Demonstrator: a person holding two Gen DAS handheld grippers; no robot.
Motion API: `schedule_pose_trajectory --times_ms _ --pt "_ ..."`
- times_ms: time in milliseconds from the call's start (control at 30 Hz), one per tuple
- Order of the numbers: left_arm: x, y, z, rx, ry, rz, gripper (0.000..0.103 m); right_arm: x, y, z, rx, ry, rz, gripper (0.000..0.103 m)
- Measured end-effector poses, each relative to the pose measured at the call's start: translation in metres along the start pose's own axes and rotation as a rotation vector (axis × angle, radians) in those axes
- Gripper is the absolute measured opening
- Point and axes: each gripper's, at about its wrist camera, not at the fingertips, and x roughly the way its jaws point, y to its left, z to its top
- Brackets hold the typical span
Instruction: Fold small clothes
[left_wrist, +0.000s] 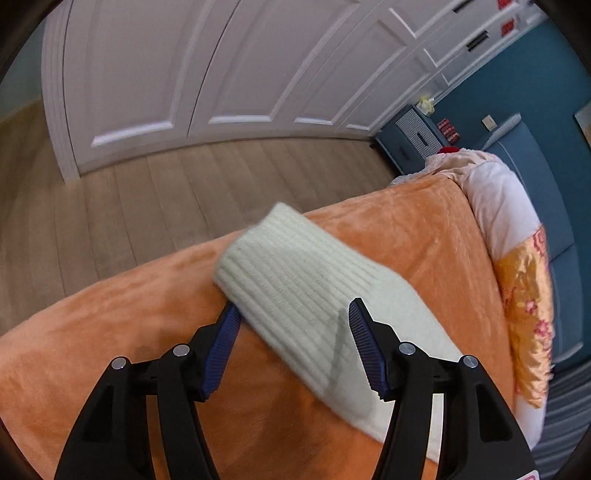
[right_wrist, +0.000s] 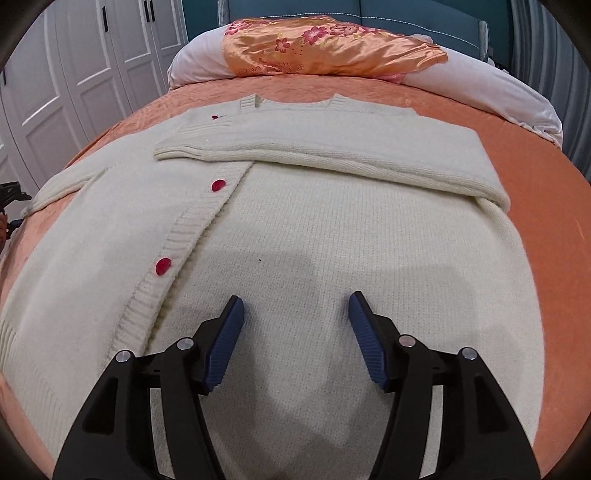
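A cream knit cardigan with red buttons lies flat on the orange bedspread. One sleeve is folded across its chest. My right gripper is open just above the cardigan's lower body, holding nothing. In the left wrist view, the other sleeve's ribbed cuff lies on the bedspread near the bed edge. My left gripper is open with the cuff between its fingers; the left fingertip is at the cuff's edge.
A white pillow with an orange floral cover lies at the head of the bed. White wardrobe doors and wooden floor are beyond the bed edge. A blue nightstand stands by the blue wall.
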Motion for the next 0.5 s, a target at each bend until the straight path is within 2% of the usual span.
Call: schedule_pose_trajectory --times_ms 33,67,133,200,267,367,400,467,500 --pt "0.0 -0.006 0.001 0.024 0.006 -0.004 0.029 0.0 -0.002 0.0 0.009 0.0 0.012 0.058" --pt "-0.001 -0.02 0.002 0.067 0.02 -0.025 0.014 0.0 -0.004 0.0 0.015 -0.001 0.02 0.058" --pt "-0.016 -0.046 -0.002 0.152 -0.032 -0.019 0.013 0.001 -0.007 0.0 0.026 -0.004 0.037 0.059" --pt "-0.039 -0.092 -0.014 0.273 -0.088 -0.077 0.012 0.002 -0.008 0.0 0.032 -0.01 0.048 0.06" --pt "-0.064 -0.14 -0.035 0.376 -0.117 -0.166 0.012 0.001 -0.01 0.0 0.041 -0.015 0.071 0.062" --pt "-0.096 -0.229 -0.093 0.532 -0.112 -0.331 0.012 0.001 -0.014 0.0 0.061 -0.022 0.108 0.065" --pt "-0.104 -0.262 -0.123 0.586 -0.093 -0.404 0.012 0.0 -0.015 0.001 0.065 -0.023 0.116 0.066" --pt "-0.111 -0.322 -0.191 0.68 -0.015 -0.526 0.012 0.0 -0.015 0.001 0.07 -0.025 0.126 0.066" --pt "-0.11 -0.339 -0.215 0.706 0.025 -0.565 0.012 0.0 -0.015 0.001 0.072 -0.026 0.129 0.067"
